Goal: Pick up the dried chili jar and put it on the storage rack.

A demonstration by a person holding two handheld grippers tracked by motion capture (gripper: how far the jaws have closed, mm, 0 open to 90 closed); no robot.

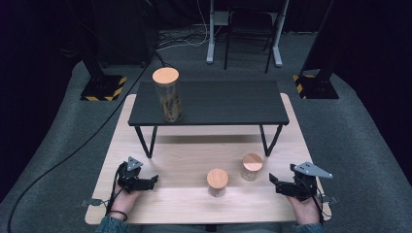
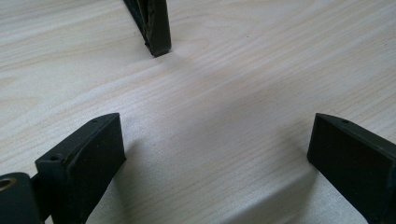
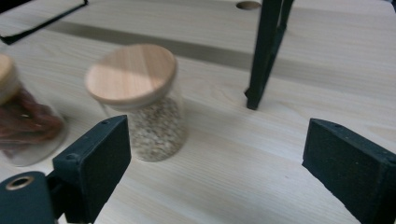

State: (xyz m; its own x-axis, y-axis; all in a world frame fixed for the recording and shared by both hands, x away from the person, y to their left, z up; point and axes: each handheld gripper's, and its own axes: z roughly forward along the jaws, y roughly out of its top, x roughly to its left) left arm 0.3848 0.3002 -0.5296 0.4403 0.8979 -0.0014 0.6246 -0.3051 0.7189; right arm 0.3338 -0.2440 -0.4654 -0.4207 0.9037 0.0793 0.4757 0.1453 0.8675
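Note:
Two small glass jars with wooden lids stand on the light wooden table (image 1: 189, 204). One holds pale grains (image 1: 251, 167) (image 3: 144, 102). The other holds reddish-brown pieces (image 1: 217, 182) (image 3: 23, 121). A tall jar (image 1: 166, 94) stands on the left of a black raised shelf (image 1: 223, 102). My left gripper (image 1: 154, 180) (image 2: 215, 135) rests low at the front left, open over bare wood. My right gripper (image 1: 273, 184) (image 3: 215, 140) is at the front right, open, pointing at the grain jar, which stands just beyond its jaws, untouched.
The shelf's black legs (image 1: 145, 141) (image 3: 264, 56) (image 2: 156, 28) stand on the table ahead of each gripper. Bare wood lies between the grippers and under the shelf. Cables and stand bases (image 1: 102, 87) sit on the grey floor beyond the table.

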